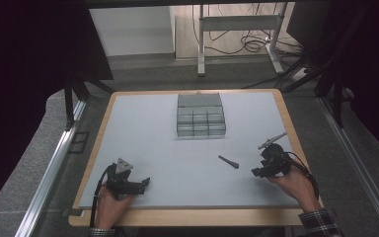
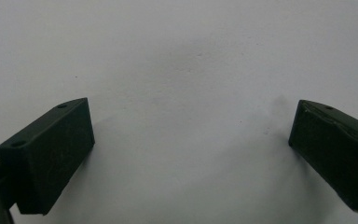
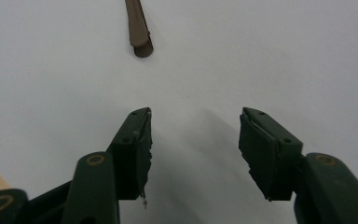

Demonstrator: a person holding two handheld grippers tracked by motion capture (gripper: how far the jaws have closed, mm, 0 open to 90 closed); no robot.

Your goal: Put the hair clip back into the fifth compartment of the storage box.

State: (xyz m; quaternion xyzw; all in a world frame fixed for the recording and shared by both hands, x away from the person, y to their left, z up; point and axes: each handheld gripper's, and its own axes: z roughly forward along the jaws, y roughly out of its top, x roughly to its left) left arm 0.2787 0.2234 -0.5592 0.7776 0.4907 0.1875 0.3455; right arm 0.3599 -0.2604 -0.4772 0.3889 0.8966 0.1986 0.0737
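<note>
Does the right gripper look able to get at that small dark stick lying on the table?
Probably yes. The right gripper is open and empty, the stick lies ahead of it on the bare grey table, and nothing sits between them.

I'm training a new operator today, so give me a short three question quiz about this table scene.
1. True or false: the right gripper holds the brown clip.
2. Which gripper is nearer the clip: A left gripper, B right?
3. What sits at the far middle of the grey mat?

Key: 1 false, its jaws stand apart with nothing between; 2 B; 3 a grey compartment box.
</note>
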